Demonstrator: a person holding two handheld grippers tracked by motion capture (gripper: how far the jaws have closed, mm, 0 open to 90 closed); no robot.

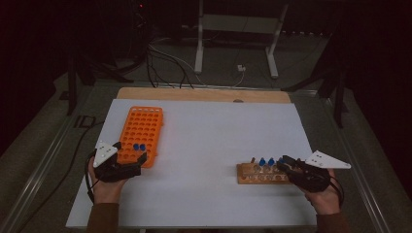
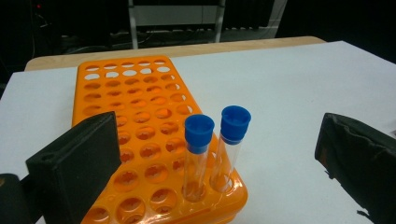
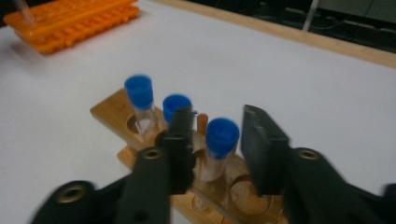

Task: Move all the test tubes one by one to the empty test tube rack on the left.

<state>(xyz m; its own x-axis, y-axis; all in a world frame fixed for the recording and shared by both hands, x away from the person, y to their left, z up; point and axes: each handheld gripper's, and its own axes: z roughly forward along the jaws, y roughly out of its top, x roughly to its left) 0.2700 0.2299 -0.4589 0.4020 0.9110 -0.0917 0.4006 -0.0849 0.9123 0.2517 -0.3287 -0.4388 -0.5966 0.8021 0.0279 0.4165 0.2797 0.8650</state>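
- The right gripper (image 3: pixel 212 140), at the lower middle of its own view, has its jaws narrowed around a blue-capped tube (image 3: pixel 219 144) standing in the wooden rack (image 3: pixel 109 114); small gaps show on both sides, so the pads are not pressing.
- The left gripper (image 2: pixel 215 154) is spread wide, low in its view.
- Two capped tubes (image 2: pixel 198 149) stand between its jaws in the orange rack (image 2: pixel 126 93), untouched.

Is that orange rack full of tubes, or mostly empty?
Mostly empty. The orange rack holds just two blue-capped tubes, standing side by side in holes at its near edge; the other holes in sight are bare.
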